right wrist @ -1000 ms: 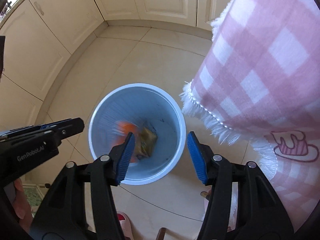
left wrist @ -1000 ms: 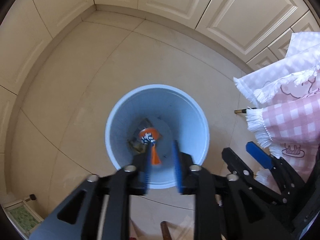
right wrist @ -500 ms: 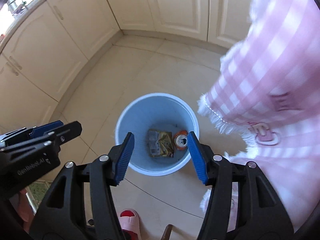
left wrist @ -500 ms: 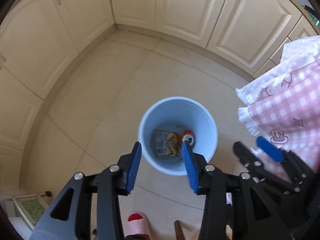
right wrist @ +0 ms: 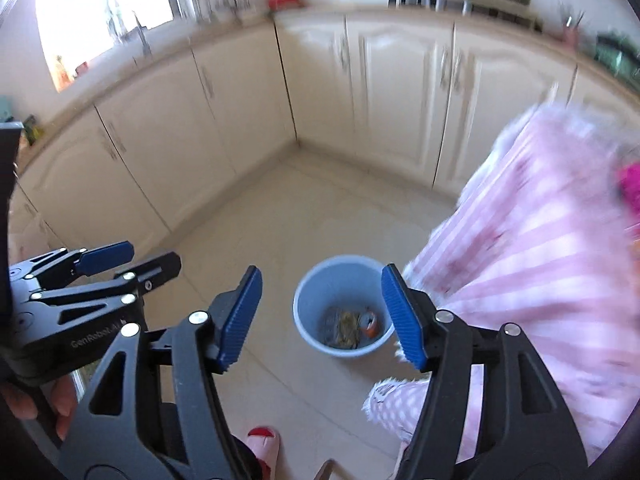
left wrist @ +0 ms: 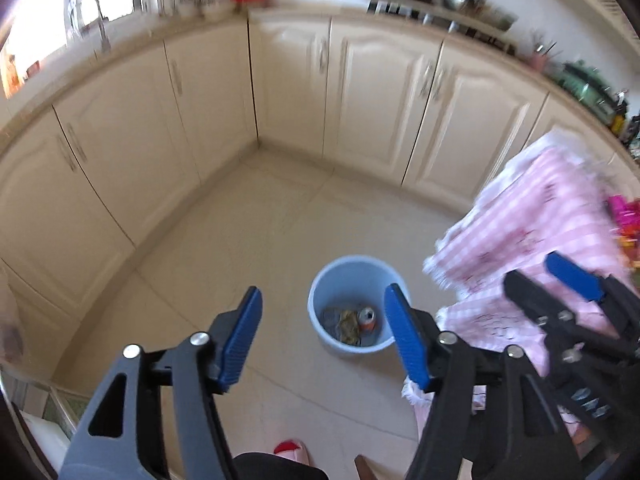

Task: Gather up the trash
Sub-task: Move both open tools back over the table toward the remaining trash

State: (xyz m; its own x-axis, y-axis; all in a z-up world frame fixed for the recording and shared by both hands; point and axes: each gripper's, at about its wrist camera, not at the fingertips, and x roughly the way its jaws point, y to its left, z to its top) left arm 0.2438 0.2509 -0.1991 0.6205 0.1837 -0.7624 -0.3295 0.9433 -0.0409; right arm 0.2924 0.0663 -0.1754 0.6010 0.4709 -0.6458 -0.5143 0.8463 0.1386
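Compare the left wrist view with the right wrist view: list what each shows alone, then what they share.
Only the left wrist view: the right gripper at its right edge, jaws apart and empty.

Only the right wrist view: the left gripper and the hand holding it.

Both: the round light-blue plastic bin on the tiled floor, a crumpled wrapper and an orange drink can inside it, the pink checked tablecloth, cream cabinets.

I can't make out the crumpled wrapper in the bin: too small. The pink tablecloth smears with blur, and the bench clutter is unreadable. My slipper is cut off.
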